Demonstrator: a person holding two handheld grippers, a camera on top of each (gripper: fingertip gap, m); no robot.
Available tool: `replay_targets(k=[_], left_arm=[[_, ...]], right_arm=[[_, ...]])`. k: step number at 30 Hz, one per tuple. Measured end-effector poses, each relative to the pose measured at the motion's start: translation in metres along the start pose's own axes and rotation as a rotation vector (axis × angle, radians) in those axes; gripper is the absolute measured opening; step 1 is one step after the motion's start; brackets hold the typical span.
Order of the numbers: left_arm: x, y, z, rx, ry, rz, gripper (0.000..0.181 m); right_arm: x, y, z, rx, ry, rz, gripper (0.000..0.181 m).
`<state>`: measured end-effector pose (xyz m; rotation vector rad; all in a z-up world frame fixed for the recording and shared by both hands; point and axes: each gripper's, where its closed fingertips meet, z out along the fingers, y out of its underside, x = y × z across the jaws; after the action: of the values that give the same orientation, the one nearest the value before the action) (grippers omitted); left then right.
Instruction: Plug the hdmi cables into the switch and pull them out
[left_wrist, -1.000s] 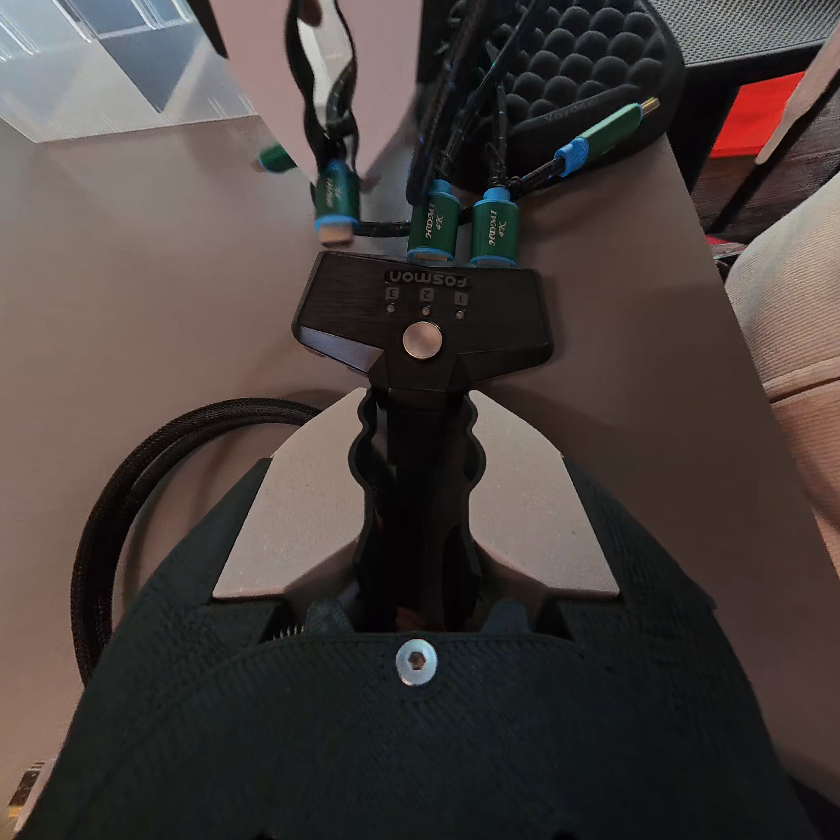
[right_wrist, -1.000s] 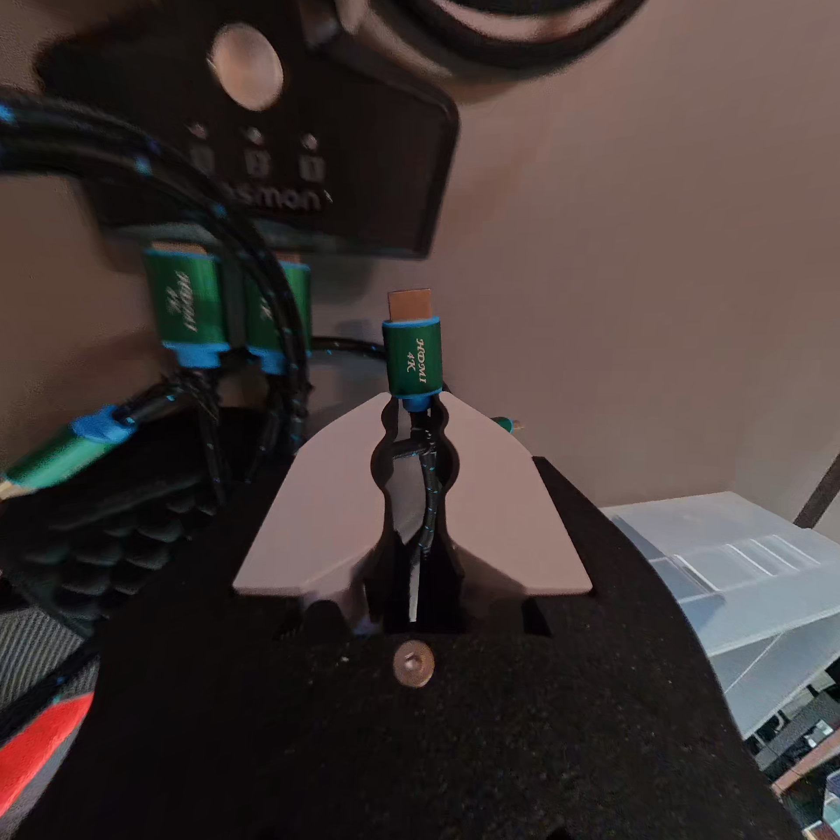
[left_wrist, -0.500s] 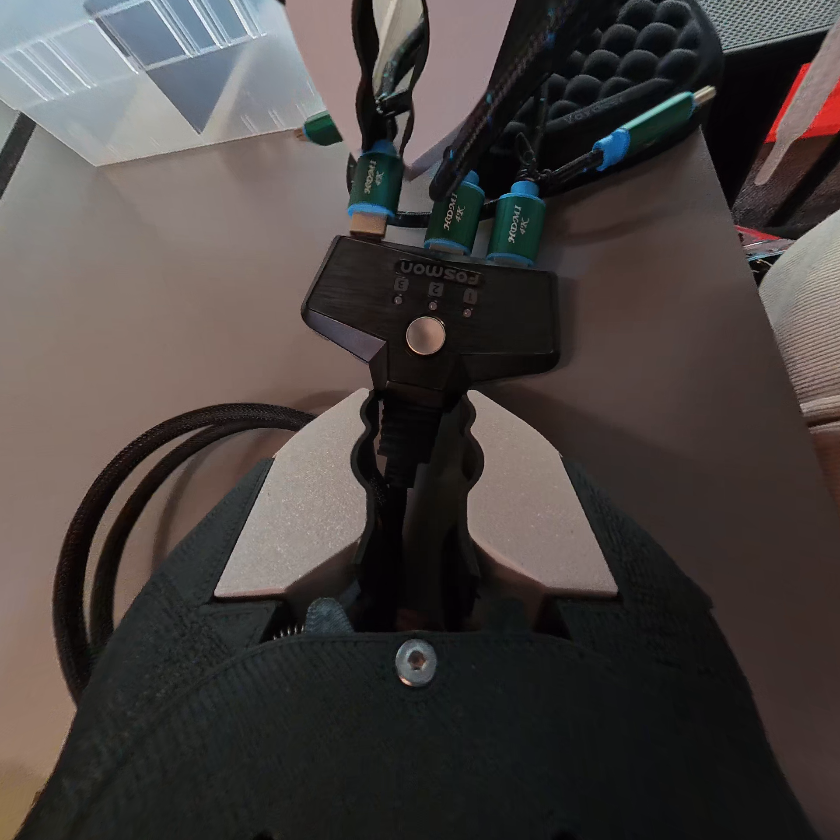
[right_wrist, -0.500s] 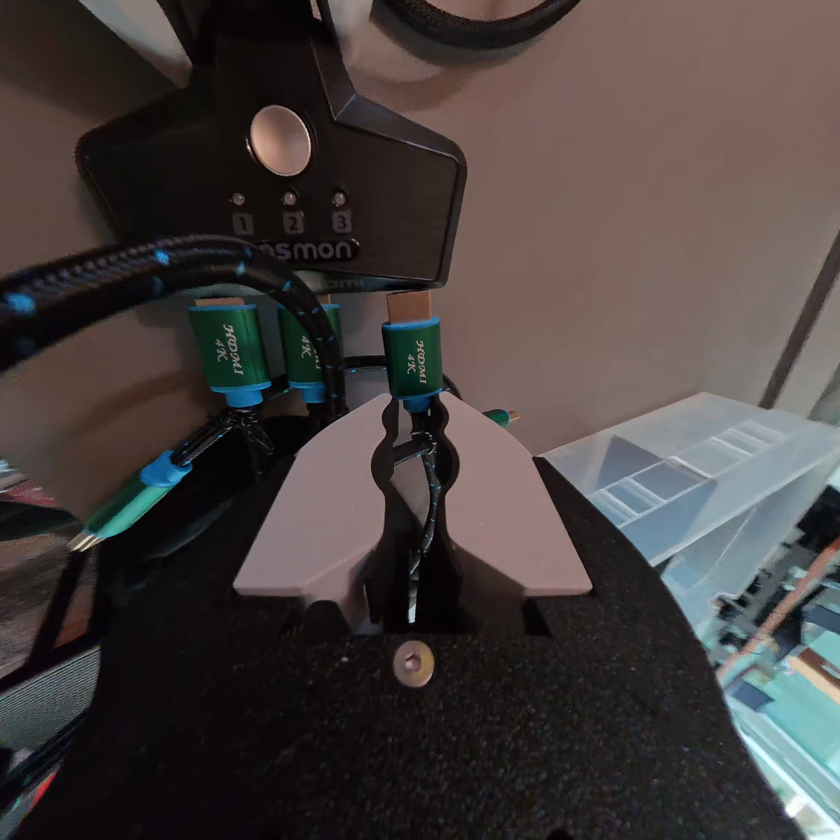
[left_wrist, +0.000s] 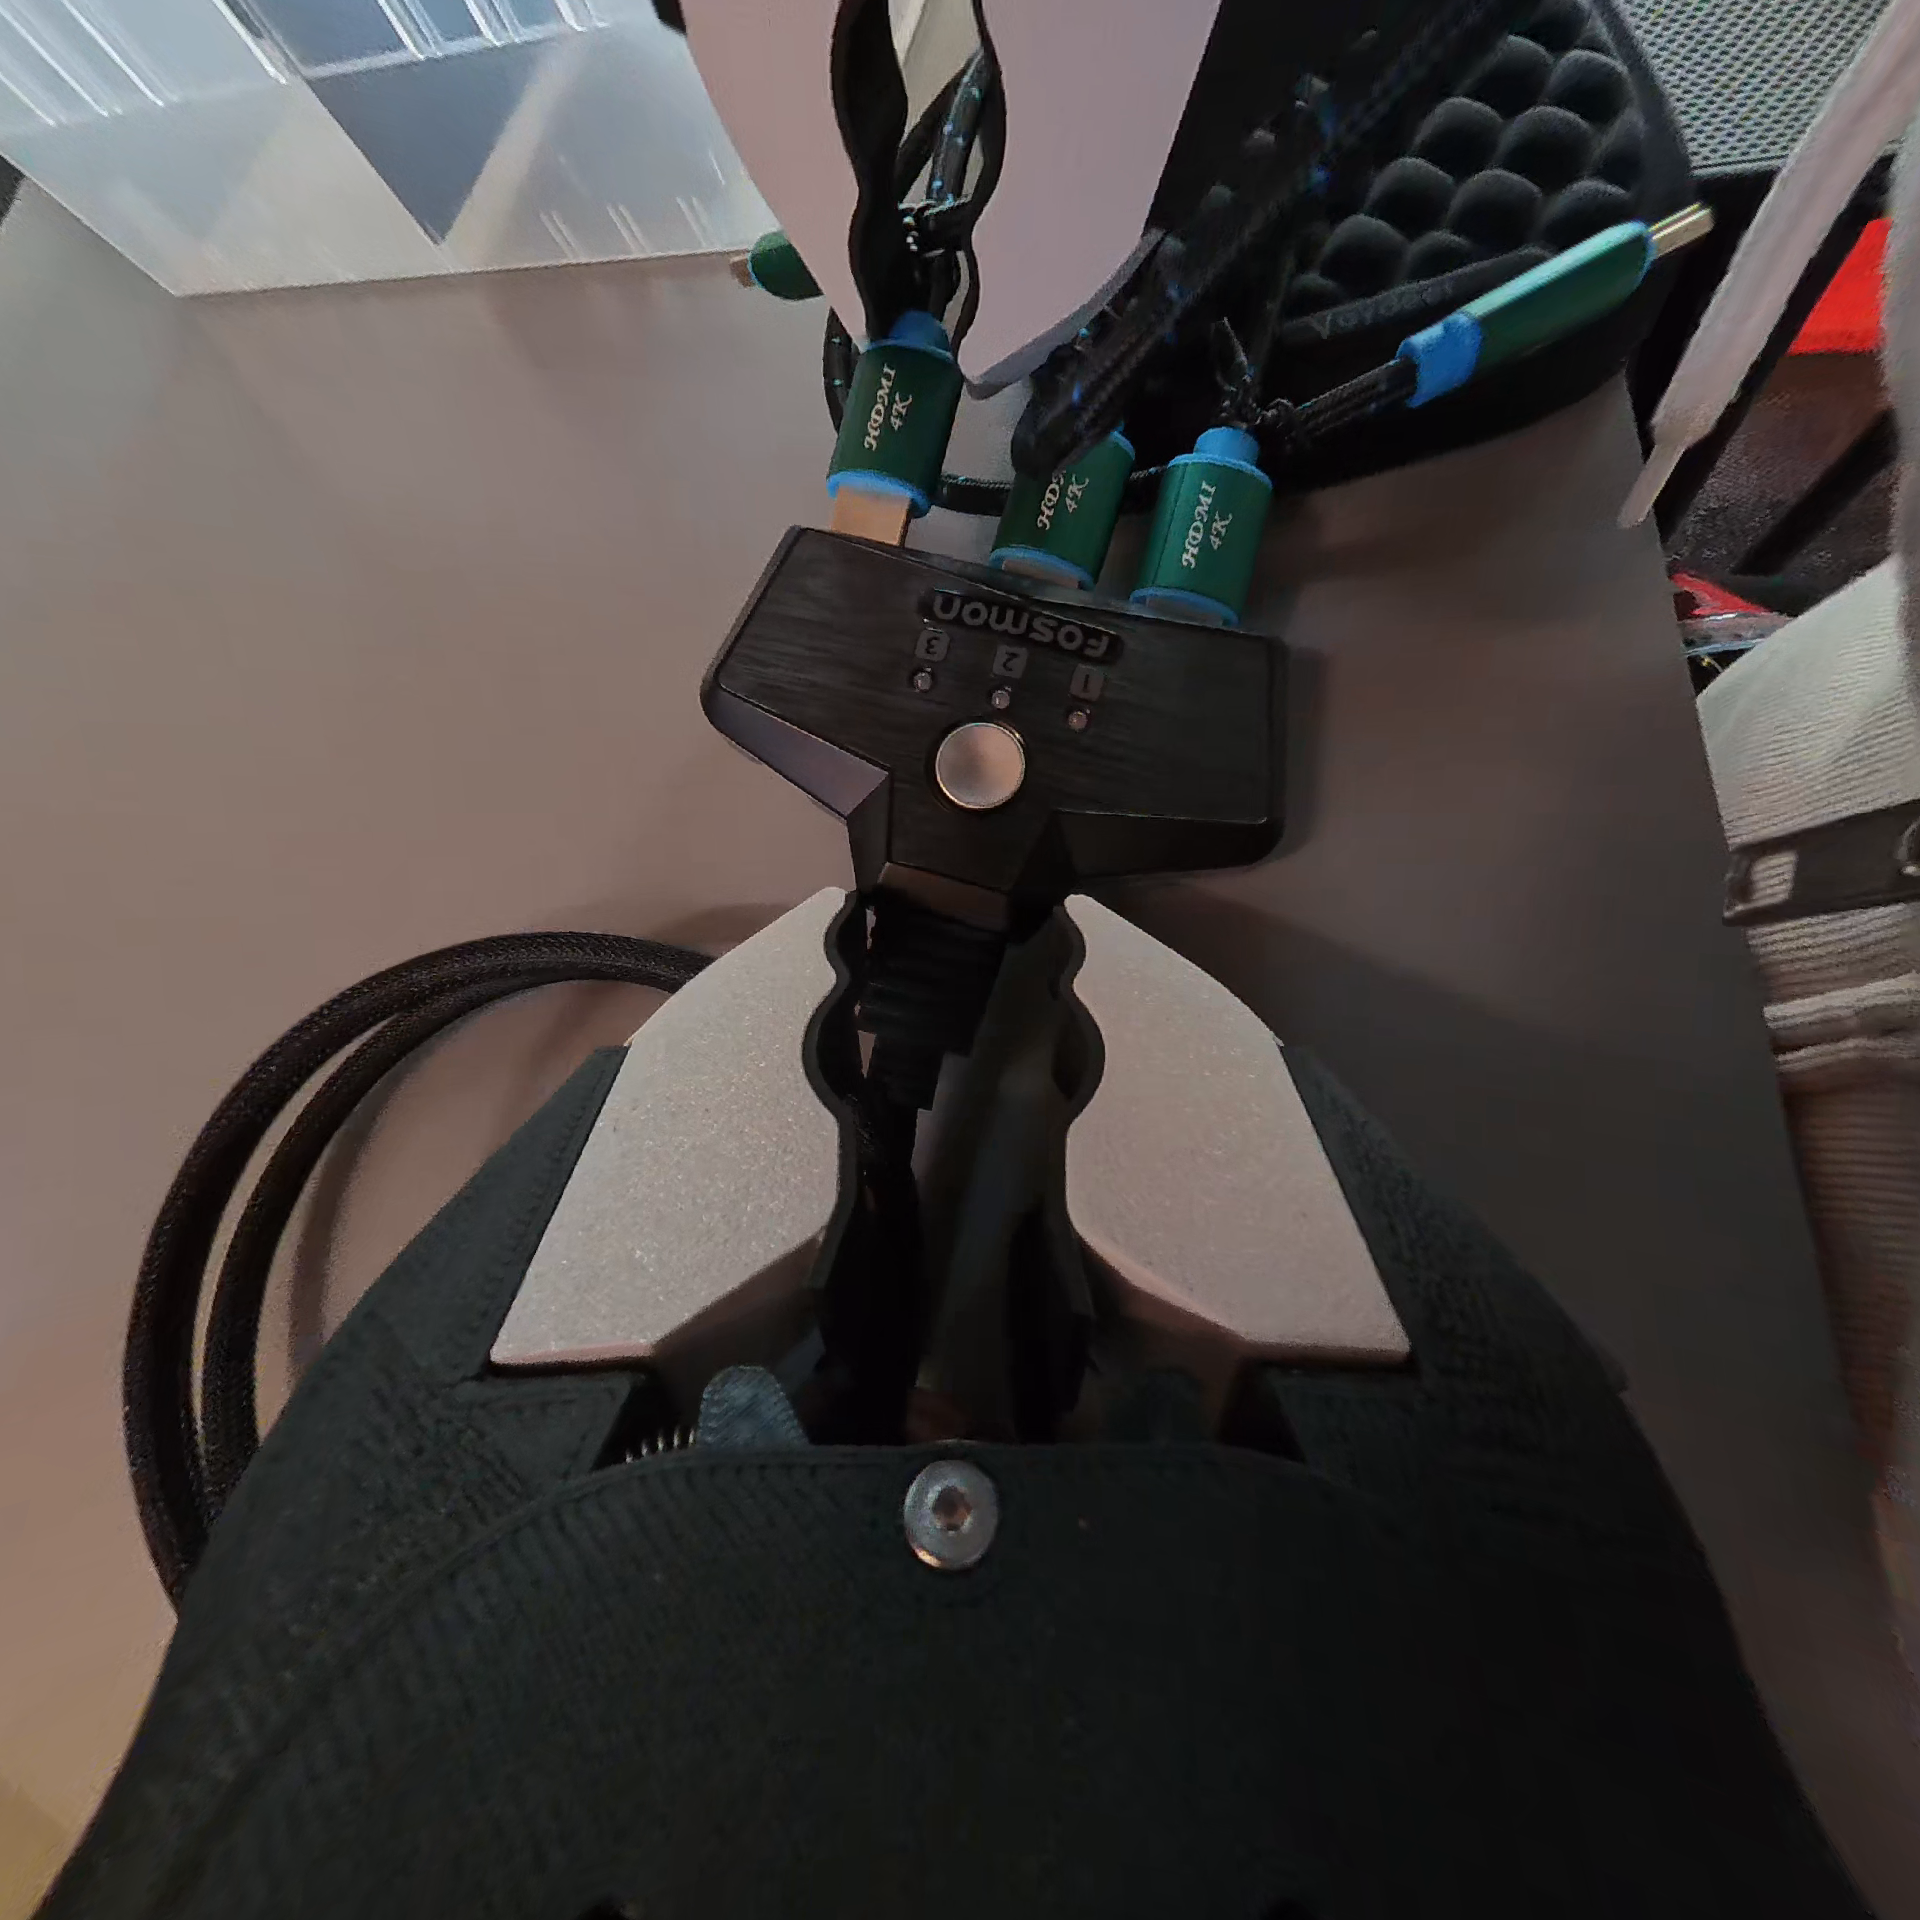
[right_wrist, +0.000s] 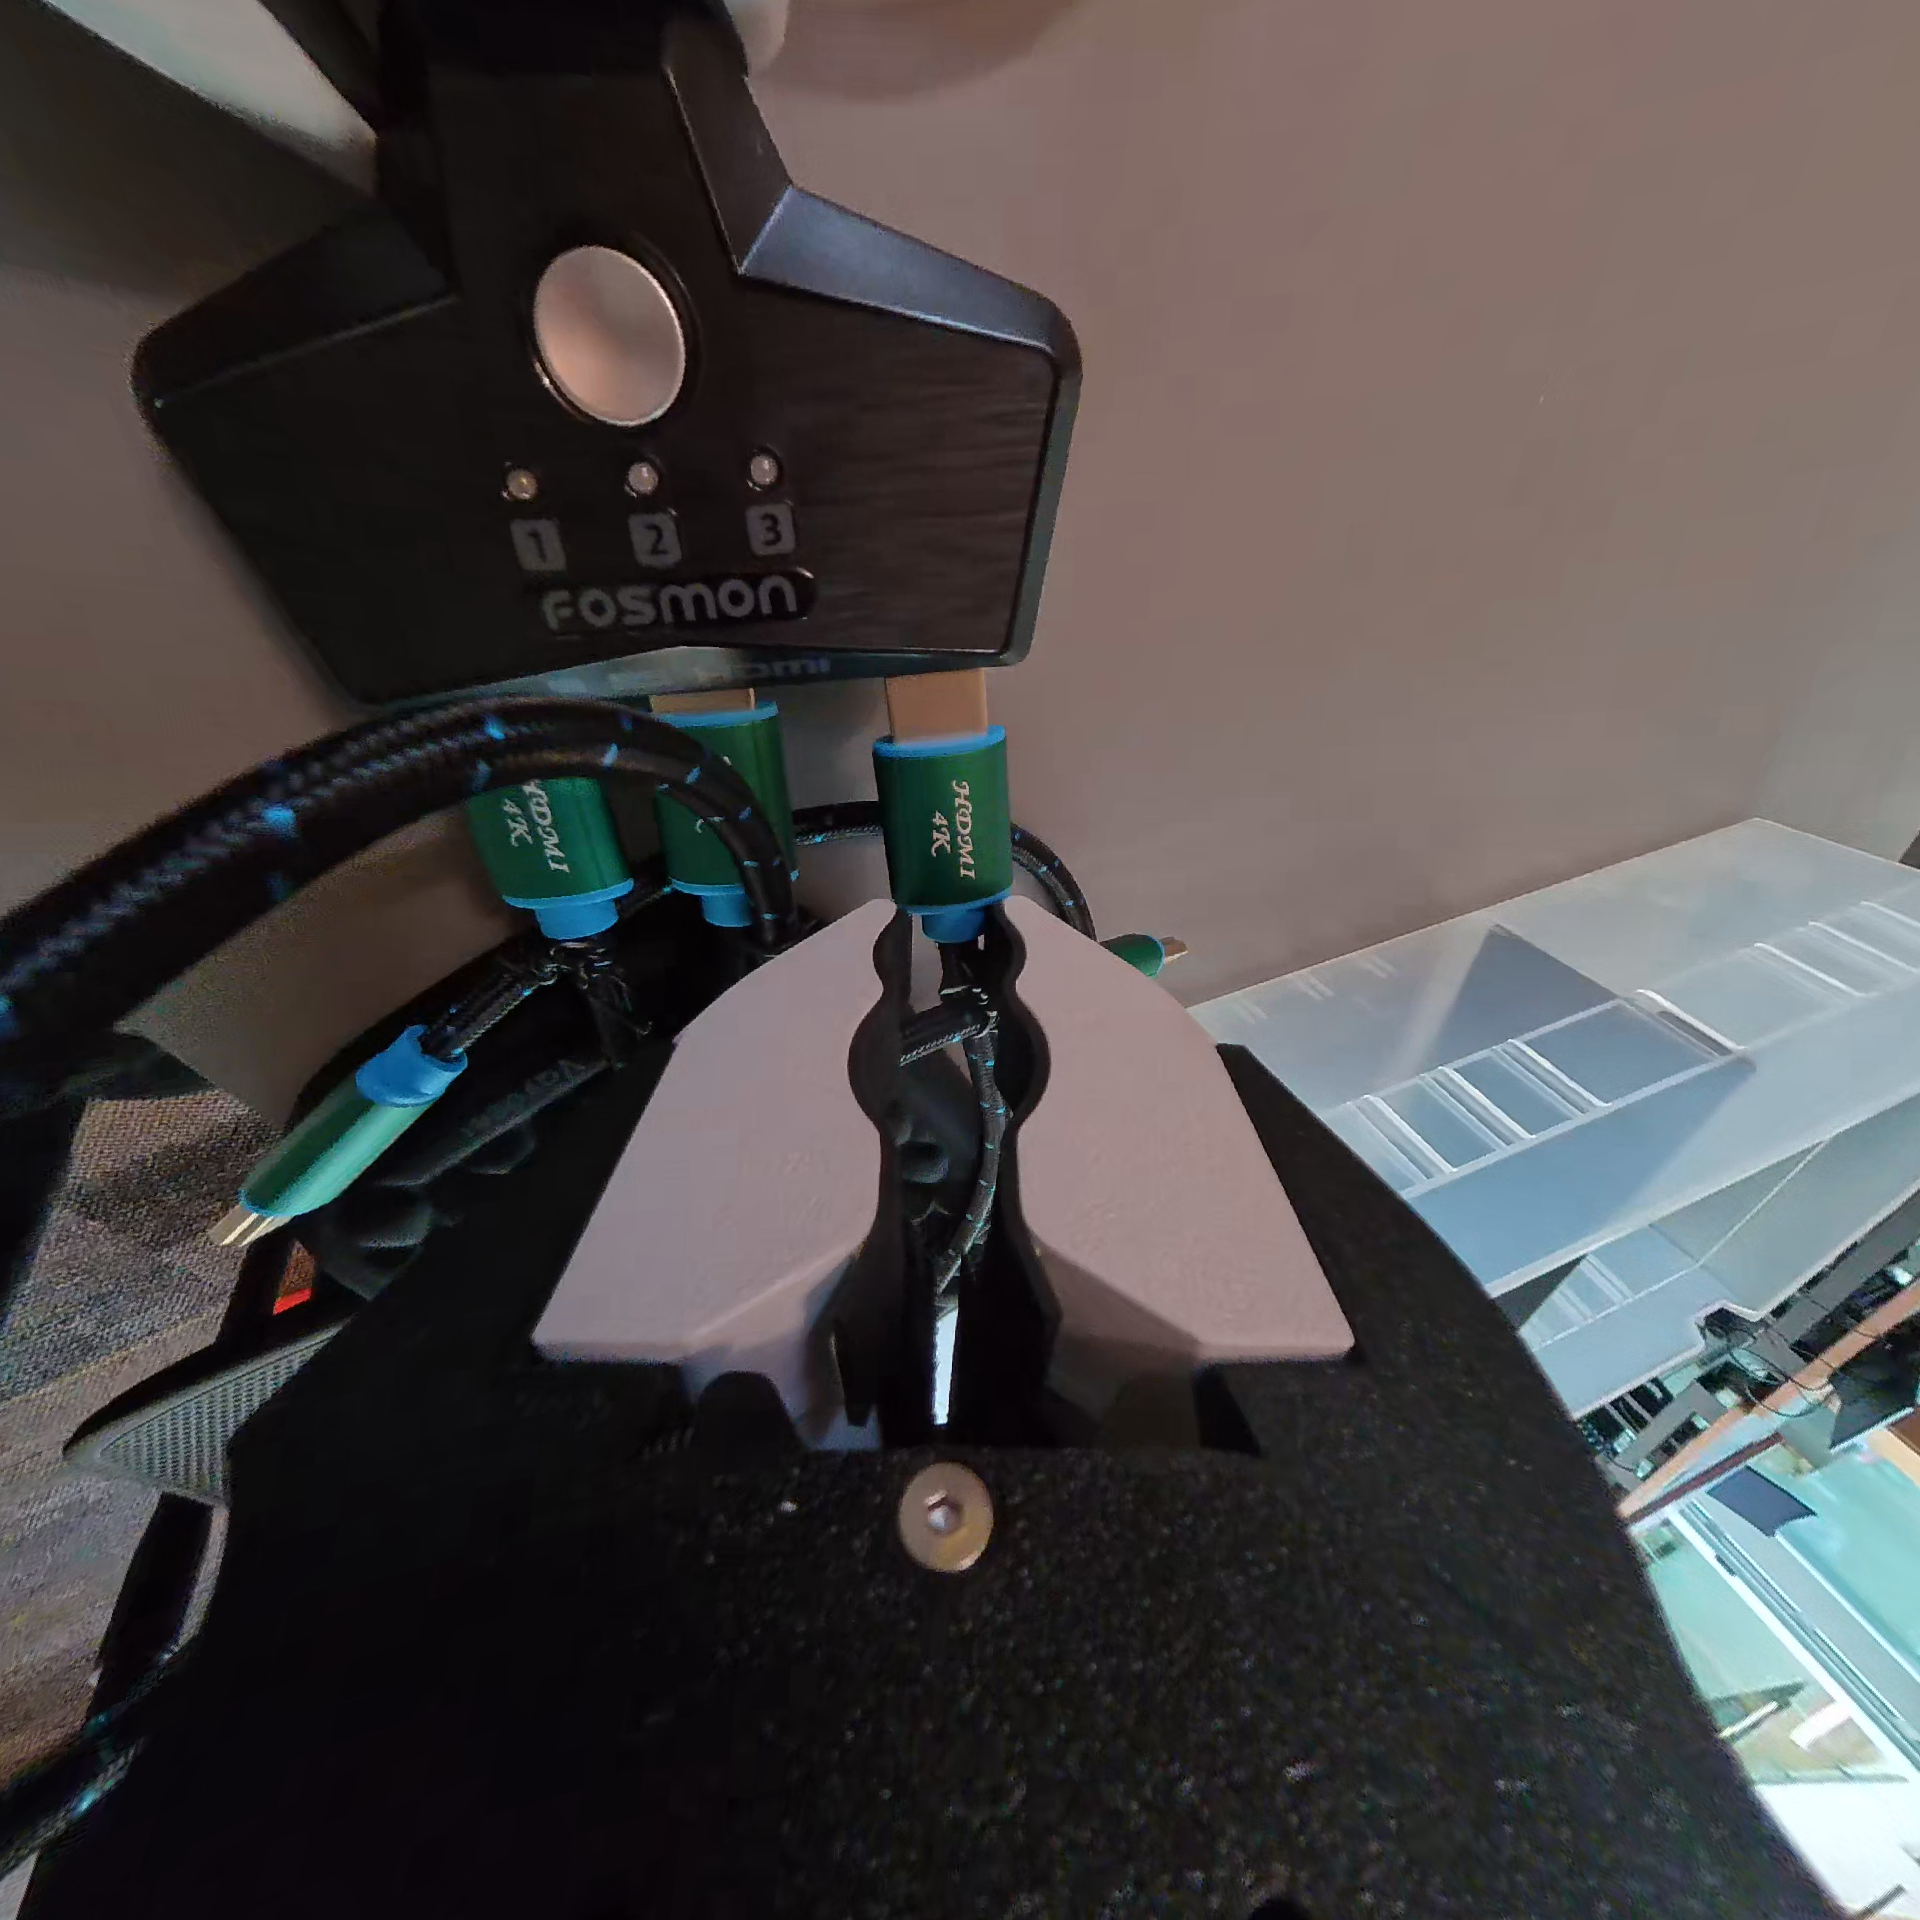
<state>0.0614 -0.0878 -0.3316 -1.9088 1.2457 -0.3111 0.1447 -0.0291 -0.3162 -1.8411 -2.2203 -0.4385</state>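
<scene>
Left wrist view, left tool (left_wrist: 951, 914): its two pale fingers are closed around the black cable stub at the near end of the switch, pinning it in place.
Left wrist view, switch (left_wrist: 997, 727): a flat black box lying on the pale counter (left_wrist: 364, 623), straight ahead of the left tool, its row of ports on the far edge.
Left wrist view, plugged cables: two green plugs (left_wrist: 1190, 535) sit side by side in the far edge, toward the right.
Left wrist view, third plug (left_wrist: 883, 442): it comes in from the far side, its gold tip touching the left end of the port row and not yet seated.
Left wrist view, surroundings: a loop of black cable (left_wrist: 208, 1195) lies at left, a clear plastic bin (left_wrist: 312, 135) at the back left, and a dark foam-lined case (left_wrist: 1507, 208) at the back right.
Right wrist view, right tool (right_wrist: 951, 925): its fingers are nearly shut, gripping the braided cable just behind the third plug (right_wrist: 940, 821).
Right wrist view, key relation: the plug's long axis points straight away from the right tool into the switch (right_wrist: 623, 416) just ahead; gold metal is exposed between the green body and the port.
Right wrist view, judgement: a straight push along that axis should seat it, with the left tool bracing from the opposite end.
</scene>
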Motion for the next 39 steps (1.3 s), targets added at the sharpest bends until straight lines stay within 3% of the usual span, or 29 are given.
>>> replay_targets(k=[1, 12, 21, 33, 36, 39], left_arm=[[0.002, 0.000, 0.001, -0.005, 0.006, -0.012, 0.033], [0.008, -0.002, 0.003, -0.030, -0.001, -0.128, 0.032], [0.006, -0.002, 0.004, -0.026, -0.023, -0.151, 0.032], [0.010, -0.002, 0.007, -0.019, 0.034, -0.212, 0.032], [0.011, -0.002, 0.007, -0.020, 0.056, -0.229, 0.032], [0.011, -0.002, 0.007, -0.019, 0.053, -0.226, 0.032]], right_arm=[[-0.001, 0.001, 0.000, -0.006, -0.005, -0.008, 0.014], [-0.003, 0.000, 0.002, -0.039, -0.057, -0.200, 0.013], [0.000, -0.006, 0.006, 0.005, -0.082, -0.145, 0.013], [-0.003, -0.012, 0.007, 0.022, -0.034, -0.331, 0.013], [0.000, -0.013, 0.010, -0.014, 0.043, -0.406, 0.013], [0.005, -0.015, 0.017, -0.022, 0.059, -0.341, 0.013]])
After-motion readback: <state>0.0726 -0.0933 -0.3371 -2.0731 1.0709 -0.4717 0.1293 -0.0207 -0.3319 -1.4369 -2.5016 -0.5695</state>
